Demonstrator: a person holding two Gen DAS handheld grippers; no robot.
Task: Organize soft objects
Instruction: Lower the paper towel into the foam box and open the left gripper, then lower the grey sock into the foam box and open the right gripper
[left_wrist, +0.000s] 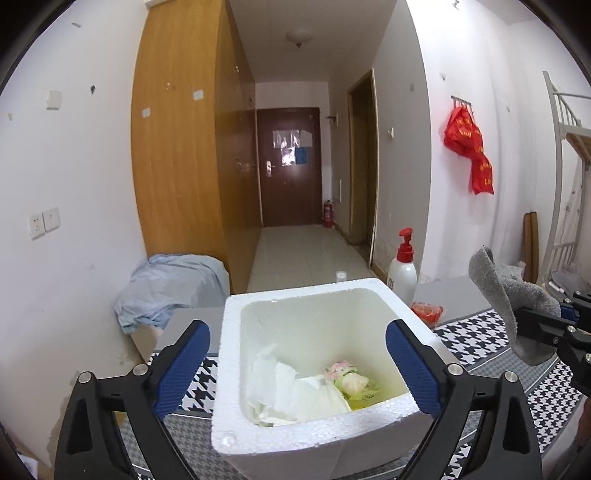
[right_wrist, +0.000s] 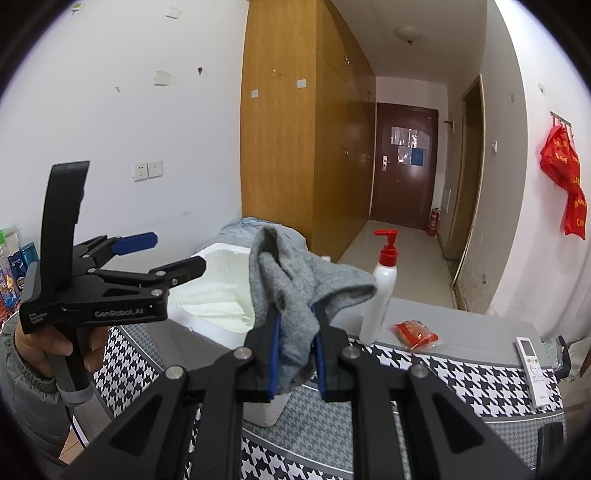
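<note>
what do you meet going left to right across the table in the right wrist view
black left gripper → white foam box → grey cloth clamped in the right gripper → white pump bottle with red top → red snack packet → white remote control

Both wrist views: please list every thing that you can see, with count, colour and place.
foam box: one, white, on the patterned cloth
tissue paper: some, white, inside the box
small packet: one, pink and yellow-green, inside the box
grey cloth: one, pinched in the right hand-held gripper
pump bottle: one, white with red pump, behind the box
red packet: one, beside the bottle
remote control: one, white, table's right edge
blue cloth: one, piled left of the table
left hand-held gripper: open, at the box
right hand-held gripper: shut on the cloth
</note>
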